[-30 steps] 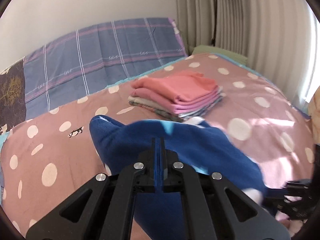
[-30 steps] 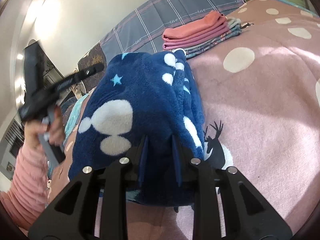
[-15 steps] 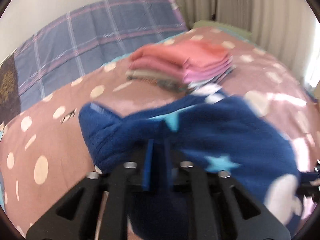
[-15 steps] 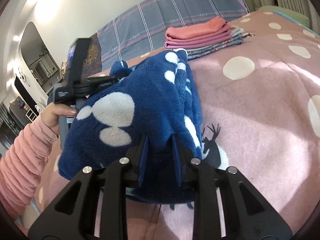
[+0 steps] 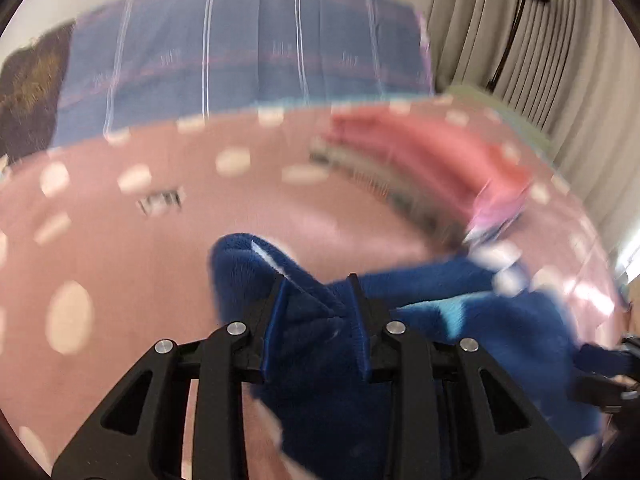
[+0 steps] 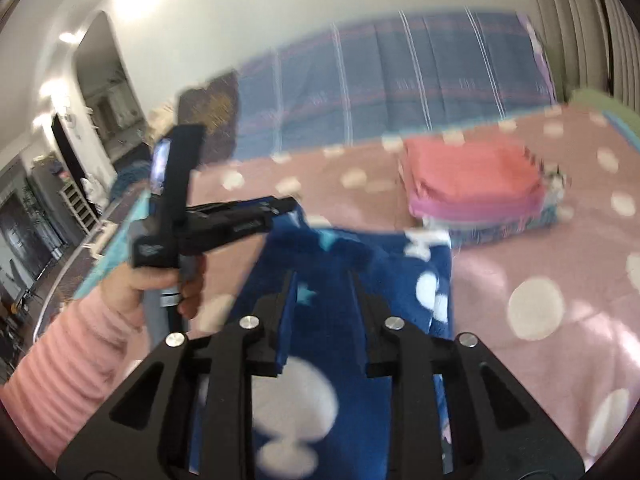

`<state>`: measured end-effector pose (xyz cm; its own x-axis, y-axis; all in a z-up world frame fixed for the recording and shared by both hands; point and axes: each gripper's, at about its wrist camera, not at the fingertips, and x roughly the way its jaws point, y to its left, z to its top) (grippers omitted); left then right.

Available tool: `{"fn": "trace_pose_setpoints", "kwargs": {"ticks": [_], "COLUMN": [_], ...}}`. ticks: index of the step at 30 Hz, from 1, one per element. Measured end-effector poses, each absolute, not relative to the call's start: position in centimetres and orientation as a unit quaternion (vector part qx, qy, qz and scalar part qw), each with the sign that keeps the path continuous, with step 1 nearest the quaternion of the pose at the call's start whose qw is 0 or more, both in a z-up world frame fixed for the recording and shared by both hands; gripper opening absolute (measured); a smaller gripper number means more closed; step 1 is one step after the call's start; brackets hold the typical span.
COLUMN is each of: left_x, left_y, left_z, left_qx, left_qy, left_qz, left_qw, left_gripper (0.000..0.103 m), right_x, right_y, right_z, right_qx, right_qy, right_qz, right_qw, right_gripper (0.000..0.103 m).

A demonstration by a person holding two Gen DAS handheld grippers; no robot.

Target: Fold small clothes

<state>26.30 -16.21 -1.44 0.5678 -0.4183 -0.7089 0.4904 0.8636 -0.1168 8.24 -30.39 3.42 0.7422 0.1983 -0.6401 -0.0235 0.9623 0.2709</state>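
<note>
A dark blue fleece garment (image 5: 460, 336) with white spots and light blue stars lies on the pink spotted bedspread (image 5: 120, 264). My left gripper (image 5: 318, 284) is open, its jaws spread over a raised corner of the fleece. My right gripper (image 6: 322, 280) is open too, jaws apart above the garment (image 6: 360, 280). The left gripper, in a hand with a pink sleeve, shows in the right wrist view (image 6: 276, 210) at the garment's far left edge. Both views are blurred.
A stack of folded clothes (image 6: 476, 184), pink on top, sits on the bed behind the garment; it also shows in the left wrist view (image 5: 424, 160). A blue plaid pillow (image 5: 240, 64) lies at the head. Curtains (image 5: 560, 40) hang at the right.
The left gripper was shut on the fleece and now stands open; the right jaws have widened. The garment has dropped flatter onto the bed. Both cameras have swung, blurring the views.
</note>
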Motion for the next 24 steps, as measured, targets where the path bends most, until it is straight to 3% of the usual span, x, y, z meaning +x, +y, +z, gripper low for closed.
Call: {"fn": "trace_pose_setpoints", "kwargs": {"ticks": [1, 3, 6, 7, 15, 17, 24], "left_x": [26.2, 25.8, 25.4, 25.3, 26.2, 26.6, 26.8], "left_y": [-16.7, -17.1, -18.0, -18.1, -18.5, -18.7, -18.6], "left_z": [-2.5, -2.9, -2.7, -2.6, -2.7, -2.8, -0.8], "left_qx": [0.064, 0.065, 0.098, 0.107, 0.112, 0.122, 0.136], "left_qy": [0.369, 0.344, 0.326, 0.324, 0.355, 0.361, 0.370], "left_qz": [-0.253, -0.255, -0.234, -0.238, -0.194, -0.173, -0.177], "left_qw": [0.892, 0.901, 0.911, 0.910, 0.908, 0.908, 0.902], "left_gripper": [0.032, 0.035, 0.041, 0.048, 0.069, 0.080, 0.082], "right_x": [9.2, 9.5, 9.1, 9.1, 9.0, 9.1, 8.9], "right_y": [-30.5, -31.0, -30.9, -30.6, -30.6, -30.7, -30.4], "right_z": [0.9, -2.5, -2.0, -2.1, -2.6, -2.7, -2.7], "right_qx": [0.124, 0.125, 0.127, 0.116, 0.117, 0.119, 0.107], "right_qy": [0.384, 0.370, 0.369, 0.368, 0.363, 0.363, 0.360], "right_qz": [0.046, 0.050, 0.044, 0.040, 0.038, 0.039, 0.033], "right_qw": [0.914, 0.919, 0.920, 0.922, 0.924, 0.923, 0.926], "right_gripper": [0.026, 0.025, 0.025, 0.025, 0.025, 0.025, 0.025]}}
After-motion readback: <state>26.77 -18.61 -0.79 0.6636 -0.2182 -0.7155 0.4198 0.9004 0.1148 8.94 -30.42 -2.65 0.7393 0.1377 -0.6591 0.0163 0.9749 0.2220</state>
